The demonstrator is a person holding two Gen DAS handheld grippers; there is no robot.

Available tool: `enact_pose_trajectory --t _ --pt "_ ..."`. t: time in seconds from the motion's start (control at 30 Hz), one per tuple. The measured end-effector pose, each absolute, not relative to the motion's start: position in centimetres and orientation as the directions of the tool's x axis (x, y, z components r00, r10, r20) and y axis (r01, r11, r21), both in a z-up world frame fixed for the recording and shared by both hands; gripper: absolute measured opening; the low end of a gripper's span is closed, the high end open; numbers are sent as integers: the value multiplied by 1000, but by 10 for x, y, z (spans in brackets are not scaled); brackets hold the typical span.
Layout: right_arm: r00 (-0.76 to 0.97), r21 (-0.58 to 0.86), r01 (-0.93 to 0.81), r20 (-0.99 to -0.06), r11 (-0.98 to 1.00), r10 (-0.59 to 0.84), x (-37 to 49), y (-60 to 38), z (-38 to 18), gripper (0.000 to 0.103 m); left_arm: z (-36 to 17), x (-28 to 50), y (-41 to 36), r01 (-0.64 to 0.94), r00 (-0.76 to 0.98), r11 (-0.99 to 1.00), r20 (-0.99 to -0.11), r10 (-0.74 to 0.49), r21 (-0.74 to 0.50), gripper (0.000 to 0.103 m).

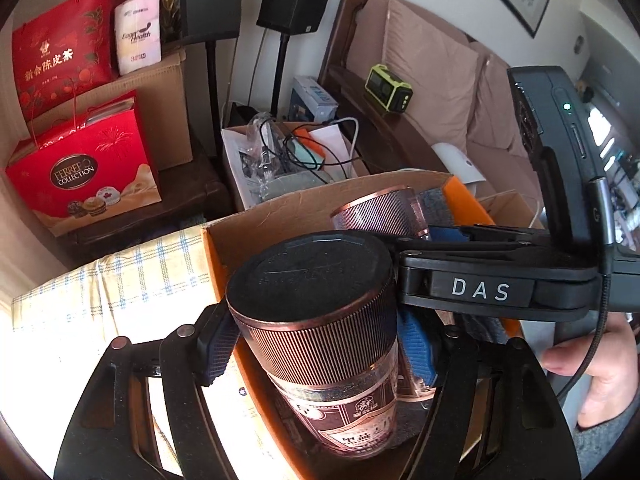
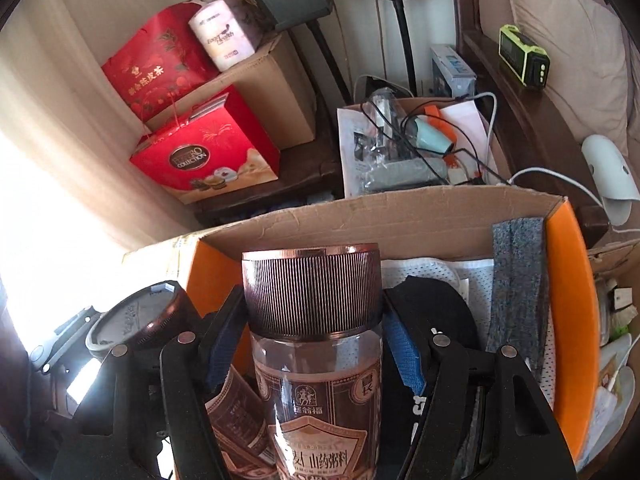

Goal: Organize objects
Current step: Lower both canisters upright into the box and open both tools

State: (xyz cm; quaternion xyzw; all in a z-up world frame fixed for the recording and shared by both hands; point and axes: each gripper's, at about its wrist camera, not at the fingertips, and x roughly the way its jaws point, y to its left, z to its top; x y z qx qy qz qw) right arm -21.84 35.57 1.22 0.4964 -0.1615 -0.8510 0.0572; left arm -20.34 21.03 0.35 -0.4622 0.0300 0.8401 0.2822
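Note:
My left gripper (image 1: 316, 352) is shut on a jar with a ribbed copper-brown lid (image 1: 316, 312), held upright over the left edge of an orange-lined cardboard box (image 1: 280, 208). My right gripper (image 2: 314, 344) is shut on a second jar of the same kind (image 2: 316, 320), upright inside the same box (image 2: 400, 216). That second jar (image 1: 380, 216) and the right gripper's body (image 1: 480, 288) show just behind in the left wrist view. The left-held jar (image 2: 140, 316) shows at lower left in the right wrist view.
The box holds a grey felt strip (image 2: 516, 280), white mesh cloth (image 2: 448, 276) and a black item (image 2: 440, 308). Behind stand a carton of cables (image 2: 416, 148), red gift boxes (image 2: 208, 152), speaker stands (image 2: 404, 40) and a sofa (image 1: 432, 80). A checked cloth (image 1: 120, 280) lies left.

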Motion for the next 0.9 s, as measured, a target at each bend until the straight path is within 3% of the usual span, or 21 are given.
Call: enact_pose_trajectory --t 0.23,0.3,0.7,0.9 --pt "-480 371 -87 -829 -924 -288 -229 362 -13 69 -5 -204 202 -513 -435 -842 -795 422 -167 82" --pt "-501 393 -90 -812 -915 -299 -226 365 -8 77 -4 -204 200 -509 -432 -842 -793 429 -178 88" --pt "-609 270 -38 -770 -962 -192 -181 357 42 77 8 -192 188 -483 -432 -848 -782 449 -219 88" --pt "-564 232 -50 -810 -971 -164 -163 350 30 77 11 -182 185 -467 -448 -860 -783 431 -207 86"
